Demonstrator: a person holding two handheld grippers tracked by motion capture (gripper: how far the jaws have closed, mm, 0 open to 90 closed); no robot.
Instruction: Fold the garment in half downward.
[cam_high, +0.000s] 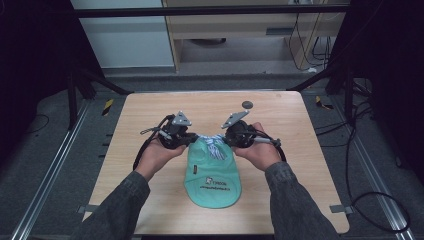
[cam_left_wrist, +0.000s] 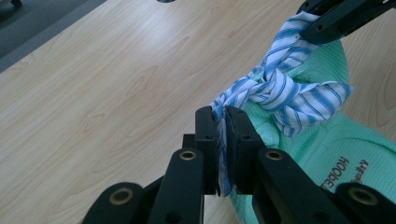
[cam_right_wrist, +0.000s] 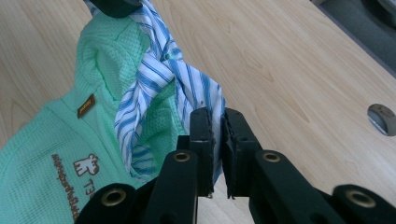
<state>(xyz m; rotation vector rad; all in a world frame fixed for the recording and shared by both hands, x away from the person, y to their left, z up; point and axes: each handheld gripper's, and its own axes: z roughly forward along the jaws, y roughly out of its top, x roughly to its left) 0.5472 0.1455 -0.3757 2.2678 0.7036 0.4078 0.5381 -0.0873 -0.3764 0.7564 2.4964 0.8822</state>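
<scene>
Left hand (cam_high: 159, 152), dark grey sleeve, entering from the near edge of the tabletop (cam_high: 140, 107): carries the left gripper (cam_high: 192, 138), grey three-cornered plate on top, cable looping off its outer side. Left gripper, own view (cam_left_wrist: 222, 140): jaws clenched on one end of a blue-and-white striped cloth strip (cam_left_wrist: 275, 91); fabric sandwiched between the pads, running up and away from the jaw tips into a knot just ahead of them. Striped cloth strip, high view (cam_high: 214, 145): spans the short gap between the two grippers, knotted at its middle, lying over the far end of the green garment. Green garment (cam_high: 212, 172): mint waffle-knit, small, flat on the tabletop between both hands and extending from the gripper tips back toward the person; dark printed logo and lettering near its near end; a small brown label visible in the right gripper view (cam_right_wrist: 86, 105). Right gripper (cam_high: 223, 139): plate on top, held by the right hand (cam_high: 260, 150), sleeve as above. Right gripper, own view (cam_right_wrist: 215, 140): jaws pinched on the other end of the same striped strip (cam_right_wrist: 154, 79), cloth rising from the pads toward the opposite gripper at the upper edge. Small dark round disc (cam_high: 247, 104): on the tabletop beyond the right gripper, well apart from the garment.
</scene>
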